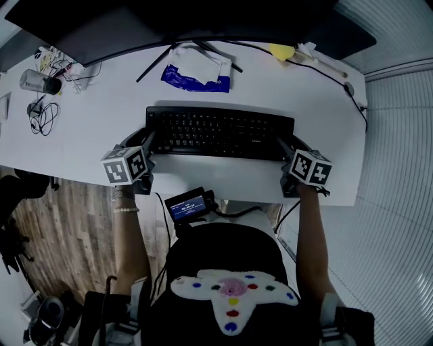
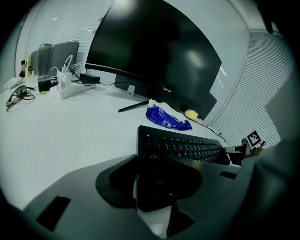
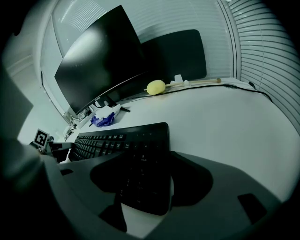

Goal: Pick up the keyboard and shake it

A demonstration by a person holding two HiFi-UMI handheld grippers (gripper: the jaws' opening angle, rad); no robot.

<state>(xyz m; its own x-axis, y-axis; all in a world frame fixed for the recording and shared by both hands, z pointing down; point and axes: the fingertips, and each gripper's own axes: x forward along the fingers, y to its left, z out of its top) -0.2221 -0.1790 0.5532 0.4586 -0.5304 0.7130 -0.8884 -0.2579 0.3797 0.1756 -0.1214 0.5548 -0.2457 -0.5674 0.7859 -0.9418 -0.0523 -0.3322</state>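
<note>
A black keyboard lies lengthwise across the white desk, close to its front edge. My left gripper holds the keyboard's left end, and my right gripper holds its right end. In the left gripper view the keyboard runs away from the left gripper, with its short end seated between the two jaws. The right gripper view mirrors this: the number-pad end of the keyboard fills the gap in the right gripper. Whether the keyboard is clear of the desk I cannot tell.
A large dark monitor stands behind the keyboard on a splayed foot. A blue packet on white paper lies just beyond the keyboard. A yellow object sits at the back right; a grey cylinder and cables sit far left.
</note>
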